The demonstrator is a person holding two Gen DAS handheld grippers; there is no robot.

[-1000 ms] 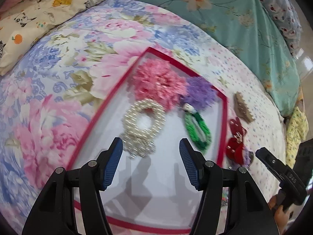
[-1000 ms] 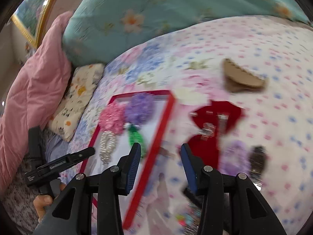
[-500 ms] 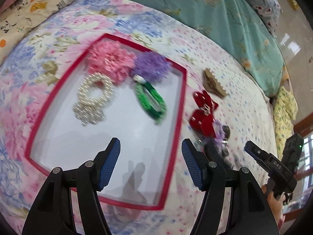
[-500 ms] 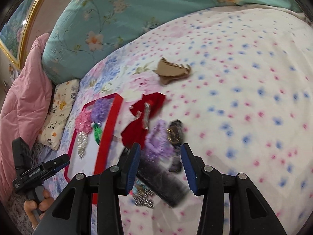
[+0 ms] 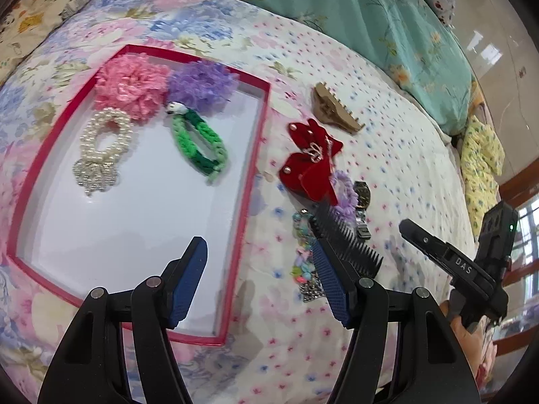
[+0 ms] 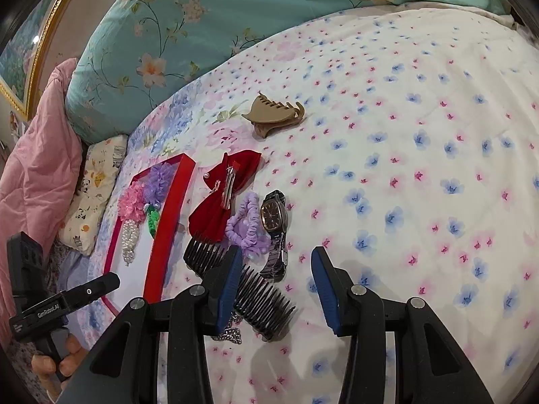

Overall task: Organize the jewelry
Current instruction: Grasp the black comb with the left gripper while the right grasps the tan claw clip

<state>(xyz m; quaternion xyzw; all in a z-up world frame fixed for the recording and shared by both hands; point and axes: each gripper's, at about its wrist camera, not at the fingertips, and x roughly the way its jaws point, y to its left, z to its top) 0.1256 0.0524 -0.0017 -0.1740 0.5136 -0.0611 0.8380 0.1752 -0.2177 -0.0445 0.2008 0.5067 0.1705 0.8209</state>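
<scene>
Nearest, two tools are hovering over the bed (image 6: 421, 107), each standing parted with nothing between its pads. The left tool (image 5: 261, 282) is hanging wide over the near right corner of the red-rimmed tray (image 5: 259, 141); the right tool (image 6: 276, 286) is hanging less wide over the loose pile, its left finger covering part of one black comb (image 6: 262, 299).

Just beyond the comb, one silver chain (image 6: 229, 331) and one beaded bracelet (image 5: 299, 235) are lying half hidden under it, hard to make out. One wristwatch (image 6: 274, 222), one lilac scrunchie (image 6: 246, 229) and one red velvet bow (image 6: 222, 202) are touching in a cluster right of the tray. One tan claw clip (image 6: 274, 116) is lying apart, farther back.

Inside the tray, four pieces are sitting at its far end: one pearl band (image 5: 101, 148), one green braided band (image 5: 198, 144), one pink flower (image 5: 131, 84), one purple flower (image 5: 200, 84). The tray's near half is showing bare white.

Farthest, a teal floral quilt (image 6: 202, 27) is running out of frame.
</scene>
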